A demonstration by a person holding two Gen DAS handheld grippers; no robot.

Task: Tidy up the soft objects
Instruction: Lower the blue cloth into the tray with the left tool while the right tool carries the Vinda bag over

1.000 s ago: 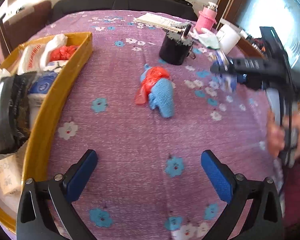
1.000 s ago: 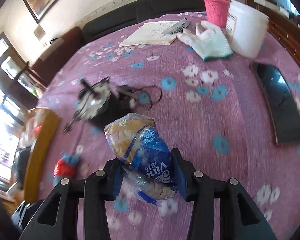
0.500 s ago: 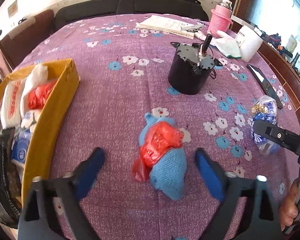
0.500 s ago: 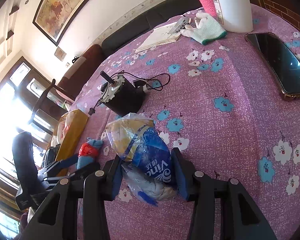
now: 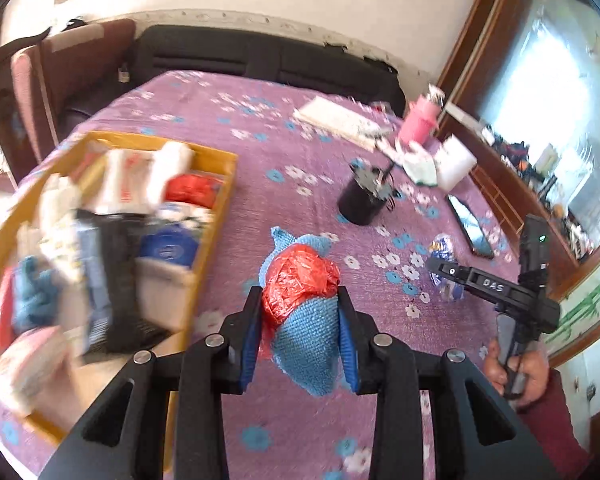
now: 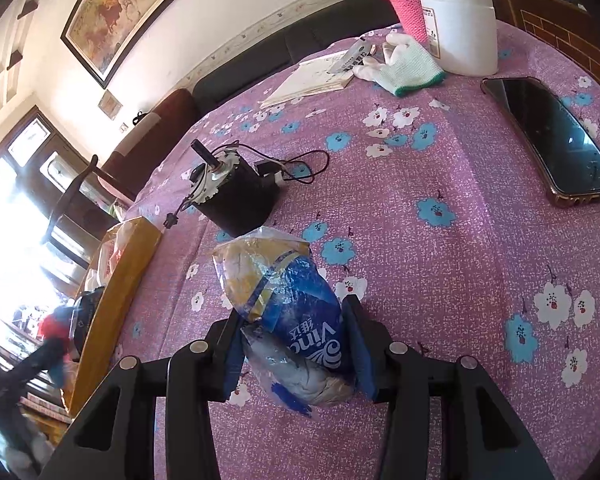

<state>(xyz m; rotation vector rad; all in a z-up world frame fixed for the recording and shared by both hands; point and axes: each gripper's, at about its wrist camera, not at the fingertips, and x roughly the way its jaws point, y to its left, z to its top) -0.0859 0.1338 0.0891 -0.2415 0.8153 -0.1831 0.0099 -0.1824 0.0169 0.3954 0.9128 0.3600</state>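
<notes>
The surface (image 5: 308, 420) carries a purple floral cloth. Your left gripper (image 5: 300, 344) jaws are closing on the blue knit toy (image 5: 308, 340); your right gripper (image 6: 296, 344) jaws clamp the tissue pack (image 6: 296, 312). The loose red bag (image 5: 300, 280) may slip off before the yellow box (image 5: 216, 216).

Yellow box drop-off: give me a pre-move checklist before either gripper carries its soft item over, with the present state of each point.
1. Left gripper has its load: ok. The jaws are closing on the blue knit item with the red plastic bag on it; the pads press its sides.
2. Right gripper has its load: ok, shut on the blue and yellow plastic pack.
3. Yellow box has room: cannot tell; it looks crowded and the view is blurred.
4. Red bag will stay on the knit item: cannot tell.
5. Black motor and its wires clear of the right gripper's path: not ok; it stands just beyond the pack, toward the box.
</notes>
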